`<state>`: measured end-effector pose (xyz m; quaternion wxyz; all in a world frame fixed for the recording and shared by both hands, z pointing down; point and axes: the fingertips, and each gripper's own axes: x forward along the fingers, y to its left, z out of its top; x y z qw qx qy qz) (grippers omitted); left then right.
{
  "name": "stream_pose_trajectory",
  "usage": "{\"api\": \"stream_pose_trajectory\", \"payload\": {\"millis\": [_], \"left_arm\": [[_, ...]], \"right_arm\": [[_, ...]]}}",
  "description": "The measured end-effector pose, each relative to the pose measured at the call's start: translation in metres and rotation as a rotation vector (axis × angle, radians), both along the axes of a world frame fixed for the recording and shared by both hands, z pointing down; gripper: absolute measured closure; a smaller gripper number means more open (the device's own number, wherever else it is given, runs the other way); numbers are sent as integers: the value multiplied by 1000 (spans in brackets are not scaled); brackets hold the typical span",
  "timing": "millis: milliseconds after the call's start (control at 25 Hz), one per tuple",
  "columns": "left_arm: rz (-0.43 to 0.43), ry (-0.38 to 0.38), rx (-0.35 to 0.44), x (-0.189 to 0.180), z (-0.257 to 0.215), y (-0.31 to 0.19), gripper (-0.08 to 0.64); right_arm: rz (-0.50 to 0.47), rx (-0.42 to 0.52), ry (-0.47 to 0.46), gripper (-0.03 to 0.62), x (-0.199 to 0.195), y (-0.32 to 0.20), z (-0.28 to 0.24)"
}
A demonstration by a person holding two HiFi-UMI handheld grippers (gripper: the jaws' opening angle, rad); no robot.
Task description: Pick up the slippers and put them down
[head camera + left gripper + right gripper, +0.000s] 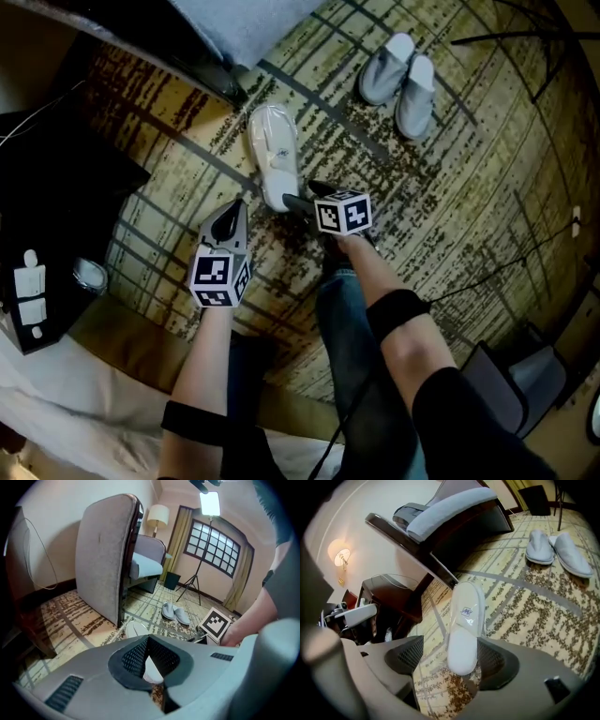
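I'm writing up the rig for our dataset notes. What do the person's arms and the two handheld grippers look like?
The left gripper and right gripper have smooth grey shells with dark, mesh-textured pads. Each carries a cube of black-and-white square markers. The person wears a black band on each forearm and a black sleeve higher on the right arm.

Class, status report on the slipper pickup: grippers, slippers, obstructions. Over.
Left gripper shut, empty. Right gripper open, near end of the wrapped white slippers between its jaws, on the carpet. Nothing blocking; grey pair lies well clear.
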<state>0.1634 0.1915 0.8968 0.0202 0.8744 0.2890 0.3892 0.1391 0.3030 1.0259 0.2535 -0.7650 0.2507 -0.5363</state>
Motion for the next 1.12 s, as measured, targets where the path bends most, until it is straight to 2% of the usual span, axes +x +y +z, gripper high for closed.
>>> {"api": "stream_pose_trajectory", "payload": {"millis": [200,440,560,640,800,1120], "left_arm": [[22,4,-2,6,42,16,557],[32,14,-5,19,71,21,557],[32,11,-5,22,77,19,557],[28,10,-5,25,79,16,557],[23,5,-2,24,81,7,557],[-21,-13,6,12,85,-19,557]], "right_arm": [[27,22,-15,212,3,-6,43],[58,22,-42,217,10,-13,83],[51,19,-62,283,10,-17,93],[50,4,-82,357,11,-18,99],[112,35,-94,427,16,-15,98],[142,111,-39,481,20,-14,79]]}}
